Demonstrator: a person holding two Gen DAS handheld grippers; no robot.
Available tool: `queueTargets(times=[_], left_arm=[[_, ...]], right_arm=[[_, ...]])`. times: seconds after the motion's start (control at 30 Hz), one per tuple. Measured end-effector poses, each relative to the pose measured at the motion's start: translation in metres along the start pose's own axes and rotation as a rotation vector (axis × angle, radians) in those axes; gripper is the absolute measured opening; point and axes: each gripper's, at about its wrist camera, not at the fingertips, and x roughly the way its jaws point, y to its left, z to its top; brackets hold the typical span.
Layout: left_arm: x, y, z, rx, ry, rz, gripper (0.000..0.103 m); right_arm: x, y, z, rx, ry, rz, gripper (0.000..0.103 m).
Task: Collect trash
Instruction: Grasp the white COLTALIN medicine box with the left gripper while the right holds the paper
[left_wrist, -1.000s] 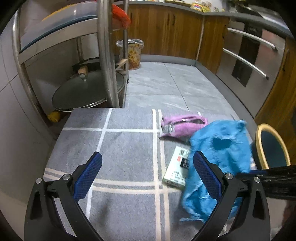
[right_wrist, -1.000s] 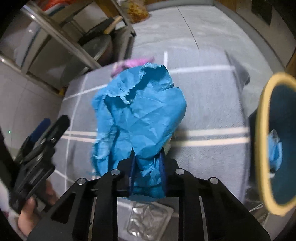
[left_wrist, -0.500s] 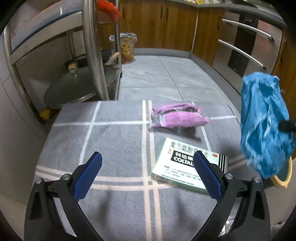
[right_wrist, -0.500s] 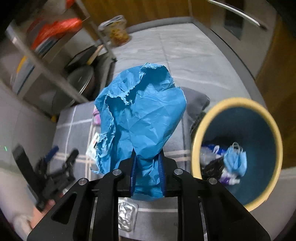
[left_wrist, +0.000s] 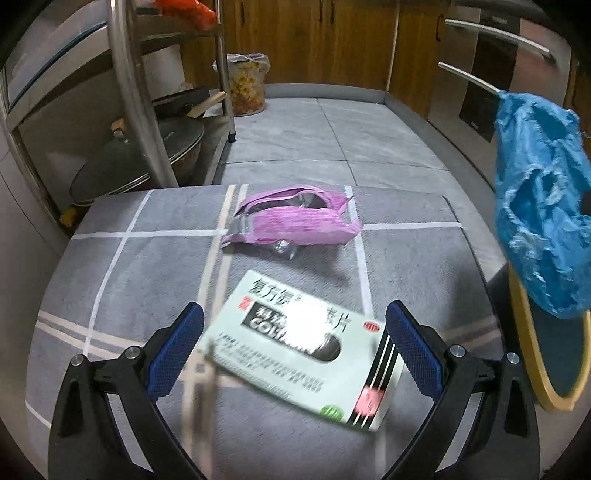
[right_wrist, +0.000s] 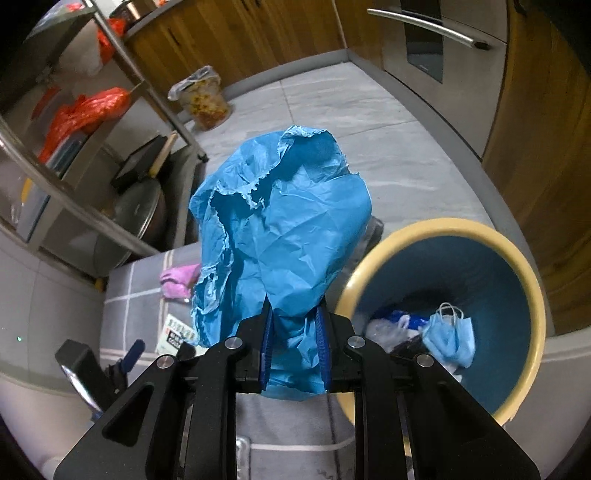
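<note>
Nearest in the left wrist view, the left gripper (left_wrist: 293, 347) has its fingers (left_wrist: 176, 345) spread wide and holding nothing, one on either side of a white medicine box (left_wrist: 306, 354) that lies flat on the grey mat (left_wrist: 147, 266); the box sits between the blue pads without visible contact, a placement that suits a grasp across its width. Nearest in the right wrist view, the right gripper (right_wrist: 293, 347) has its fingers nearly together, pinching the lower end of a crumpled blue paper (right_wrist: 280, 236) so that most of the sheet stands free beyond the tips. The paper is held off the floor just beside the yellow-rimmed bin (right_wrist: 532, 280), apparently so that it can be carried over the opening and let go; at this angle it appears short of the rim rather than above the hollow. The bin already contains a face mask (right_wrist: 448, 338) and other scraps. Farther along the mat, beyond the box, lies a pink wrapper (left_wrist: 295, 221), well clear of both grippers and presumably due for collection afterwards. Farthest back stand a metal rack (left_wrist: 133, 96) with a lidded pan (left_wrist: 147, 158), a lined wastebasket (left_wrist: 245, 85) and wooden cabinets (left_wrist: 314, 40).
</note>
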Motion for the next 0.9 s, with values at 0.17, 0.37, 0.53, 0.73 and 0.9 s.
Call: queueTargets(times=[0.17, 0.37, 0.53, 0.73, 0.9], left_arm=[[0.013, -0.014, 0.005, -0.024, 0.012, 0.087, 0.097], [0.028, -0.019, -0.001, -0.103, 0.064, 0.204, 0.097], [0.029, -0.018, -0.005, -0.157, 0.071, 0.262, 0.098], [0.029, -0.014, -0.009, -0.235, 0.088, 0.311, 0.098], [0.026, -0.018, -0.008, -0.211, 0.078, 0.390, 0.097]], right_arm=[[0.001, -0.008, 0.004, 0.011, -0.001, 0.010, 0.022], [0.004, -0.007, 0.007, -0.002, 0.002, 0.037, 0.022], [0.004, -0.008, 0.009, -0.012, 0.004, 0.058, 0.022], [0.005, -0.008, 0.011, -0.016, 0.005, 0.065, 0.022], [0.006, -0.007, 0.011, -0.022, 0.008, 0.067, 0.022]])
